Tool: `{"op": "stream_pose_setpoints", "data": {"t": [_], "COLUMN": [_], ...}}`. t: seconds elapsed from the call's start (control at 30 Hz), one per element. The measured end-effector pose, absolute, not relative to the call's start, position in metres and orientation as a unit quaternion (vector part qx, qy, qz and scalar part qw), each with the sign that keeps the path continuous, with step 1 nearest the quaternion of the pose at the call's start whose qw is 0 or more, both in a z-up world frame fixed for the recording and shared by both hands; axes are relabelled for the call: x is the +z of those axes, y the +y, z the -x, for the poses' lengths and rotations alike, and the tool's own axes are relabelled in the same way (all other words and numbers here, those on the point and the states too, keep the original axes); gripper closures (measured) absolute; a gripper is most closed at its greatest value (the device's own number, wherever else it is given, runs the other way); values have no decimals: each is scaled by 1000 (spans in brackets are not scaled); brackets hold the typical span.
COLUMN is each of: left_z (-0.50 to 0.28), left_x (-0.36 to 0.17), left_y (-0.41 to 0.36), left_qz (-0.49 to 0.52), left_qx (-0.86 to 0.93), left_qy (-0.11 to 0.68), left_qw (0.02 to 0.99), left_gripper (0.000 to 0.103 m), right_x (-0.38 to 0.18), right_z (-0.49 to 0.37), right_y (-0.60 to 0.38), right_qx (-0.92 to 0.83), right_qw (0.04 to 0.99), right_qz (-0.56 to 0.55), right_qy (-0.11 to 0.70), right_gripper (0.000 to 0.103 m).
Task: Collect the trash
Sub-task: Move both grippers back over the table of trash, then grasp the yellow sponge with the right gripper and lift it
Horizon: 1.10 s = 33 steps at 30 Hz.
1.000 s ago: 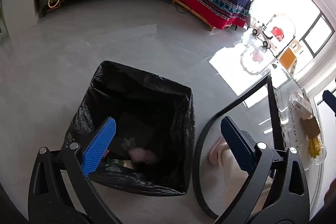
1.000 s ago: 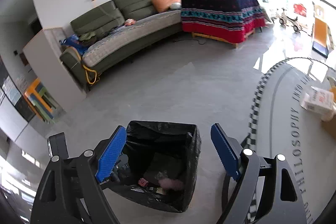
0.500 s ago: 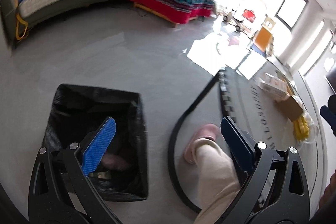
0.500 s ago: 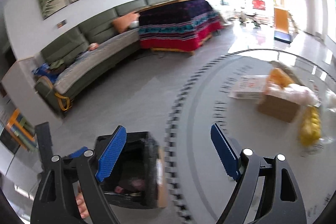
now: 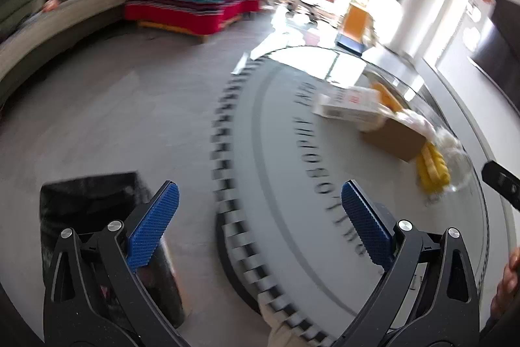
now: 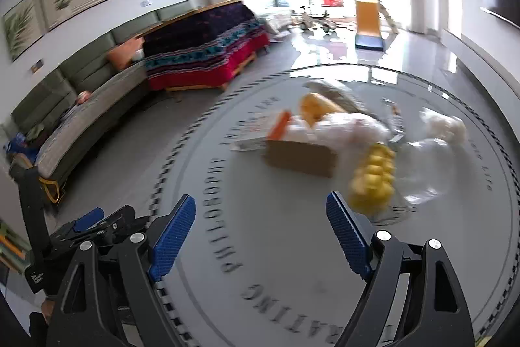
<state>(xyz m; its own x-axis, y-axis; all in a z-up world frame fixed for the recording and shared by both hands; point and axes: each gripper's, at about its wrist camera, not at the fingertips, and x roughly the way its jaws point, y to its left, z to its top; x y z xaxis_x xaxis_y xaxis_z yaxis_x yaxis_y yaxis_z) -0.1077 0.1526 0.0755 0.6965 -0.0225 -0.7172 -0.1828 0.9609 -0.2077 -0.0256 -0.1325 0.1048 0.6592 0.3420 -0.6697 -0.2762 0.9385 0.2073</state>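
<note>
A pile of trash lies on the round grey table [image 6: 292, 249]: a brown cardboard box [image 6: 300, 156], a white printed carton [image 5: 349, 104], a yellow bubbly packet [image 6: 373, 181], crumpled white plastic [image 6: 341, 127] and a clear plastic bag [image 6: 425, 168]. The bin with a black bag [image 5: 87, 204] stands on the floor at the lower left of the left wrist view. My left gripper [image 5: 260, 223] is open and empty over the table's edge. My right gripper [image 6: 260, 236] is open and empty above the table, short of the trash. The left gripper also shows in the right wrist view [image 6: 94, 223].
A green sofa [image 6: 81, 106] runs along the far wall. A bench with a red and dark patterned cover [image 6: 204, 51] stands beyond the table. Toys and a small orange slide [image 6: 369, 15] are by the bright windows. Grey floor [image 5: 113, 106] lies between bin and sofa.
Both grippers have swung right, away from the bin and up over the round table. The trash pile has come into view ahead. Both grippers stay open and empty.
</note>
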Motion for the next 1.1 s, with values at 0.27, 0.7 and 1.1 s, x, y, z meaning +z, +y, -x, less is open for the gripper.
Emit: {"op": "stream_pose_setpoints", "data": {"t": [0.27, 0.7, 1.1], "left_z": [41, -45, -93], "left_x": [70, 67, 54], "left_y": [99, 93, 109], "left_qz": [98, 67, 94], "left_qx": [-31, -17, -71], "left_qy": [409, 419, 465], "left_qw": [907, 905, 877], "left_gripper": [6, 6, 6], "right_x": [72, 17, -8], "right_z": [-13, -78, -111], "right_y": [-202, -205, -190], "right_qx": [111, 66, 85], "right_qw": [899, 868, 836], "right_qz": [-91, -114, -150], "right_qy": [414, 478, 520], "right_gripper": [20, 29, 51]}}
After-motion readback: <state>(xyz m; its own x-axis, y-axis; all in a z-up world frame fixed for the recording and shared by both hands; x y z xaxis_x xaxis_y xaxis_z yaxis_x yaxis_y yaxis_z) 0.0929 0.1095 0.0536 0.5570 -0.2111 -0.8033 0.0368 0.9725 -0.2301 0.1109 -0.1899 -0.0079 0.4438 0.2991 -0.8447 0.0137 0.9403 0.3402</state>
